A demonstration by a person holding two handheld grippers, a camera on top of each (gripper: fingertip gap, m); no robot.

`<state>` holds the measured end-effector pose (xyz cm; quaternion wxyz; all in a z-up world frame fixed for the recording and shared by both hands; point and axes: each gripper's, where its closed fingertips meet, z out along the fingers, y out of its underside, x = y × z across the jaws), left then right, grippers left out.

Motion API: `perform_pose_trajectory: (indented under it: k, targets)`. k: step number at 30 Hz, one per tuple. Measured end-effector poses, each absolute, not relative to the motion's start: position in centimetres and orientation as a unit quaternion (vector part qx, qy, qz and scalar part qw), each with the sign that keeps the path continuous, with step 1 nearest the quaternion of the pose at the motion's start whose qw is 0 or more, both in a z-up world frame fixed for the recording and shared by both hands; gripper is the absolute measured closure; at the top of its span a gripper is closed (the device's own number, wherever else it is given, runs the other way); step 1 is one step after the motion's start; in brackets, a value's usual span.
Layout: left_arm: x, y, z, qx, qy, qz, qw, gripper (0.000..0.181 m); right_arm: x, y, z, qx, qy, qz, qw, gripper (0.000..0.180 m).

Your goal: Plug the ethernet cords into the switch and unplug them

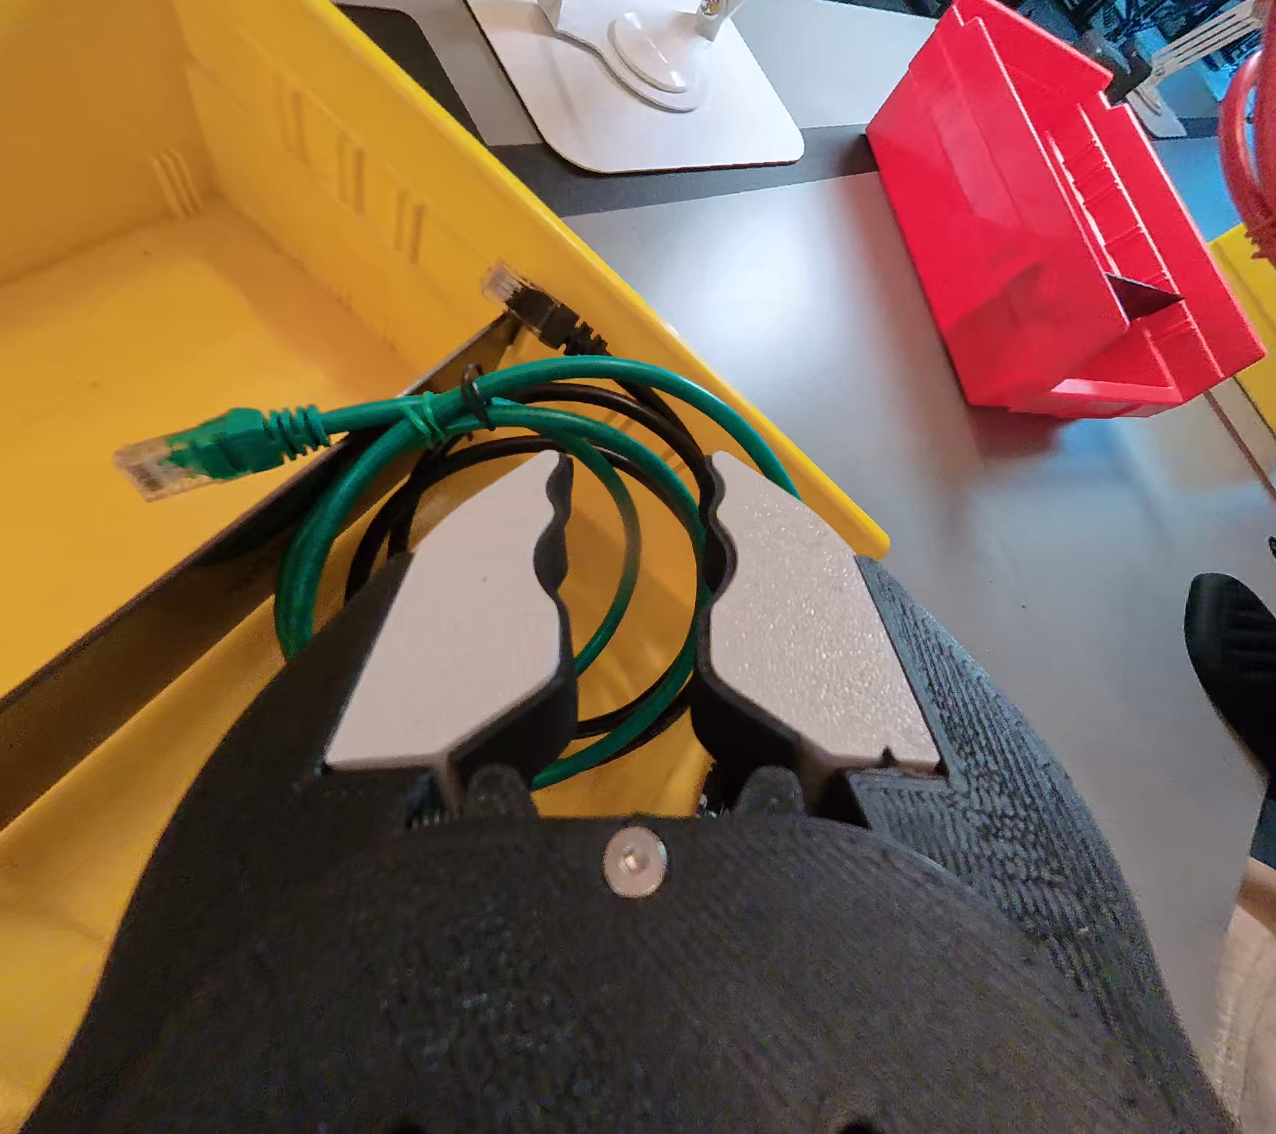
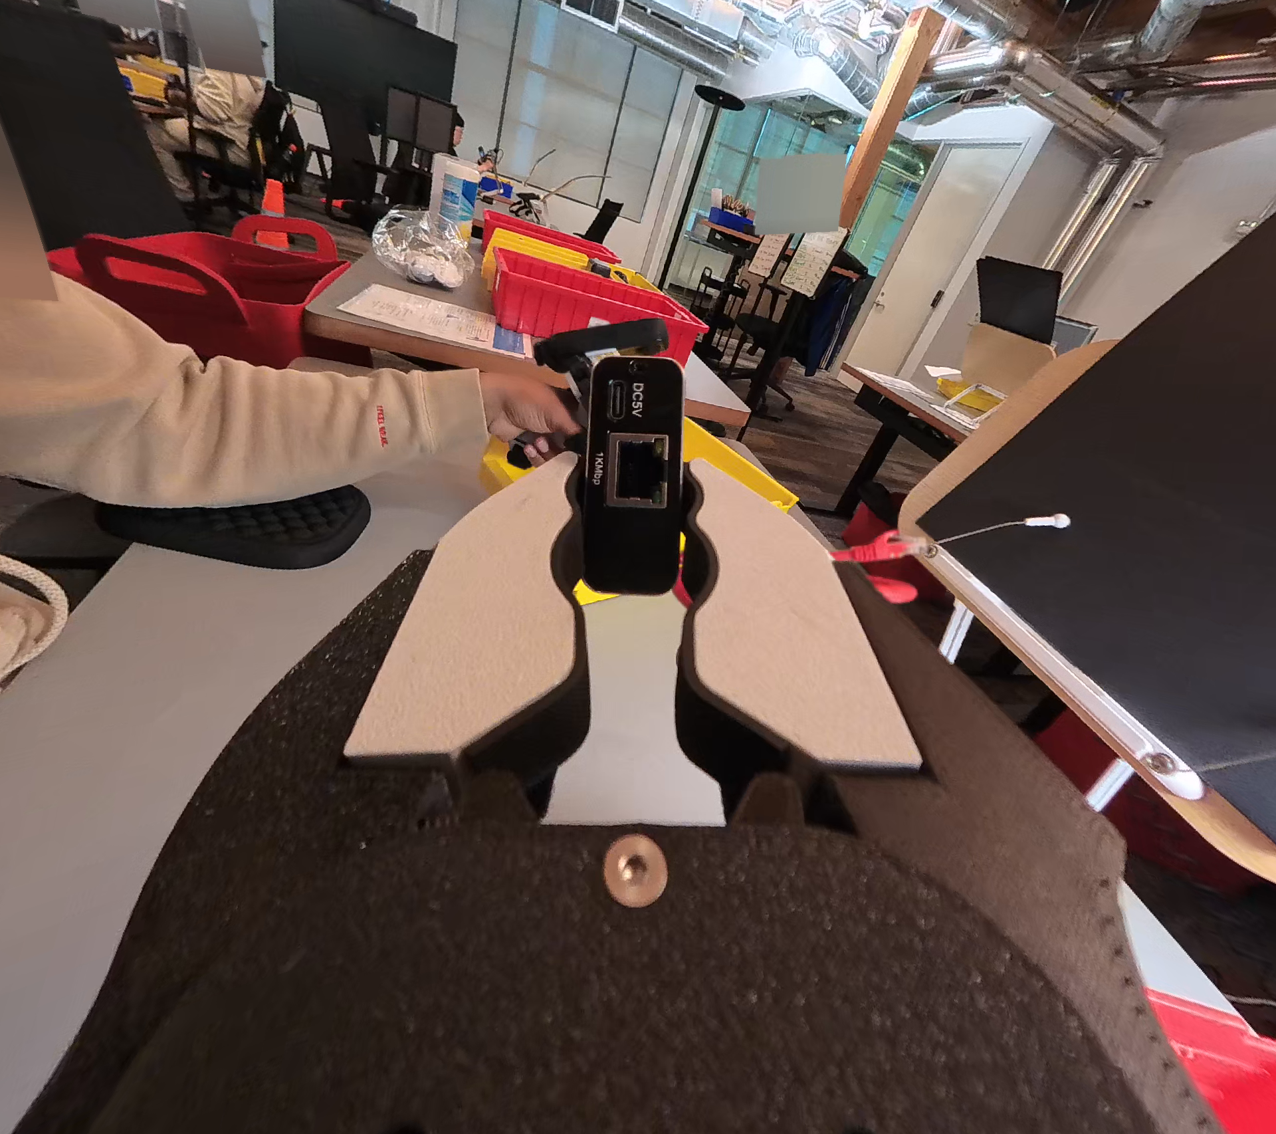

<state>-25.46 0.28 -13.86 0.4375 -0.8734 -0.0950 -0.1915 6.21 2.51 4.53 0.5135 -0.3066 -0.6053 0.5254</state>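
Note:
A green ethernet cord (image 1: 442, 417) and a black ethernet cord (image 1: 545, 313) are tied in coils and lie together at the right wall of a yellow bin (image 1: 207, 300), with their clear plugs pointing left and up. My left gripper (image 1: 635, 472) is open over the bin, and loops of both cords run through the gap between its fingers. My right gripper (image 2: 632, 479) is shut on the switch (image 2: 632, 479), a small black box held upright above the table, with its ethernet port facing the camera and empty.
On the grey table (image 1: 828, 355) stand a red bin (image 1: 1049, 217) and a white lamp base (image 1: 621, 65). A red cord (image 1: 1250, 134) hangs at the right edge, and its plug (image 2: 877, 548) shows beside a tilted black board (image 2: 1139, 514). A person's sleeved arm (image 2: 242, 410) reaches over the yellow bin (image 2: 739, 465). The right gripper is farther from the white lamp base (image 1: 621, 65), some 50 cm, than the left, some 30 cm.

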Motion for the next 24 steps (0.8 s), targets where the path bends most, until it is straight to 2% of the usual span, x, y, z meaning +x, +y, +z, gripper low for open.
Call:
perform_pose_trajectory:
  k: [4, 6, 7, 9, 15, 18, 21, 24]
  targets:
    - [-24.7, 0.7, -15.3, -0.877, -0.097, -0.214, 0.419, 0.145, 6.1, 2.3, 4.5, -0.304, -0.606, 0.529, 0.511, 0.156]
    - [-24.3, 1.1, -15.3, -0.871, -0.091, -0.228, 0.425, 0.154, 6.1, 2.3, 4.5, -0.304, -0.606, 0.529, 0.511, 0.156]
    - [-24.1, 1.1, -14.9, -0.868, -0.082, -0.231, 0.431, 0.165, 6.2, 2.3, 4.5, -0.304, -0.606, 0.528, 0.512, 0.156]
    - [-24.2, 0.8, -14.2, -0.875, -0.063, -0.207, 0.433, 0.167, 6.3, 2.4, 4.7, -0.302, -0.604, 0.528, 0.514, 0.156]
    - [-23.1, -1.2, -6.5, -0.851, 0.033, -0.114, 0.511, 0.175, 7.2, 3.1, 5.5, -0.3, -0.587, 0.541, 0.522, 0.156]
    - [-19.4, -2.6, -2.9, -0.834, 0.123, -0.086, 0.531, 0.175, 7.5, 3.4, 5.8, -0.301, -0.582, 0.541, 0.527, 0.156]
    - [-13.7, -3.8, -1.8, -0.822, 0.218, -0.123, 0.511, 0.175, 7.8, 3.6, 6.1, -0.302, -0.576, 0.543, 0.532, 0.156]
    - [-8.2, -5.0, -3.6, -0.818, 0.322, -0.16, 0.449, 0.175, 8.2, 3.9, 6.4, -0.303, -0.571, 0.54, 0.539, 0.156]
